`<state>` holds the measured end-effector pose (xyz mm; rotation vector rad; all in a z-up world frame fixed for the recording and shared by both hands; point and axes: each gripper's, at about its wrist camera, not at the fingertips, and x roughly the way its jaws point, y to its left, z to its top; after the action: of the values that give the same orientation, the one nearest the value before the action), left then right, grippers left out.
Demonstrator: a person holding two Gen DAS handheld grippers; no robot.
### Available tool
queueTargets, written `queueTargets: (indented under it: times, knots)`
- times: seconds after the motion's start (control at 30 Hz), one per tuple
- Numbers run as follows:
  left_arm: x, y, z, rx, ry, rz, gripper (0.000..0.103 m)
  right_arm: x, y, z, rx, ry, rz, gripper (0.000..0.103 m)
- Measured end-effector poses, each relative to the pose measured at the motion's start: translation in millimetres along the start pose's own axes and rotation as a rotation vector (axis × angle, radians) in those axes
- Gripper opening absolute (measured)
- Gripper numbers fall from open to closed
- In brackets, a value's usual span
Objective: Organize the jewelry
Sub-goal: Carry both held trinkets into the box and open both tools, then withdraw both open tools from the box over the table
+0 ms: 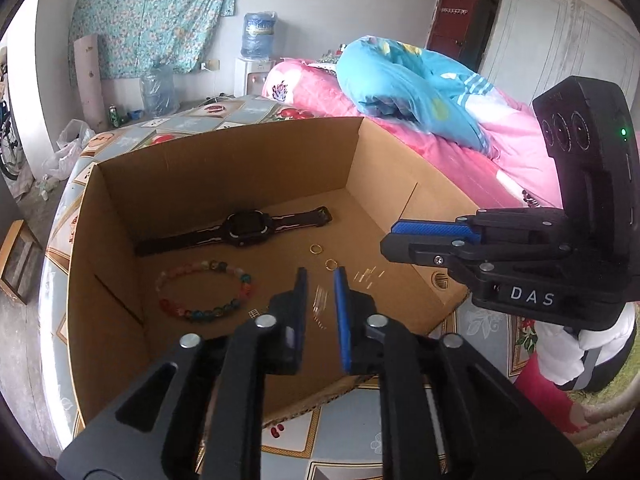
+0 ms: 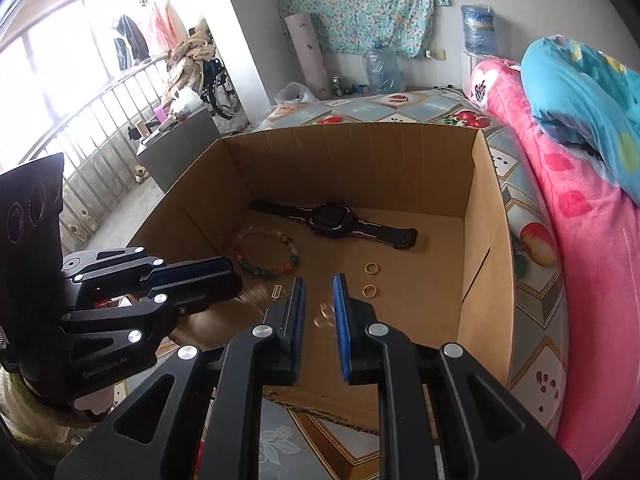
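An open cardboard box (image 1: 224, 152) (image 2: 486, 208) holds a black watch (image 1: 244, 227) (image 2: 332, 218), a multicoloured bead bracelet (image 1: 204, 290) (image 2: 266, 252) and two gold rings (image 1: 316, 249) (image 2: 372, 268). A thin gold chain or earring piece (image 1: 320, 304) (image 2: 325, 314) shows blurred on the box floor. My left gripper (image 1: 320, 276) is open and empty above the near box floor. My right gripper (image 2: 320, 280) is open and empty, near the two rings. In the left wrist view the right gripper (image 1: 394, 236) reaches in from the right.
The box stands on a table with a fruit-patterned cloth (image 1: 240, 110) (image 2: 532, 240). A bed with pink and blue bedding (image 1: 400, 84) (image 2: 580, 160) lies to the right. Water bottles (image 1: 258, 36) and a railing (image 2: 92, 128) are farther back.
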<state>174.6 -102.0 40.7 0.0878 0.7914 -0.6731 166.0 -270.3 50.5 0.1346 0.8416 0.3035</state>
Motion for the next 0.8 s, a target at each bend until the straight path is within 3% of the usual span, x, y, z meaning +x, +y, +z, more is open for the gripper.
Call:
queueTargets:
  times: [0.13,0.27,0.53,0.67,0.8]
  knots:
    - [-4,2,0,-0.009,-0.023,0.005,0.029,-9,-3,-2,0.007,-0.032,0.009,0.021]
    - [-17,5,0,-0.026,-0.047,0.021,0.030,-25,-7,-1,0.022,-0.083,0.009,0.023]
    - [-85,19,-28,-0.080,-0.136,0.084,0.042,-80,-22,-25,0.067,-0.229,0.005,0.032]
    - [-111,23,-59,-0.131,-0.111,0.084,0.043,-96,-42,-47,0.162,-0.251,-0.001,0.032]
    - [-116,17,-90,-0.143,-0.030,0.027,0.051,-104,-62,-70,0.258,-0.242,0.001,0.032]
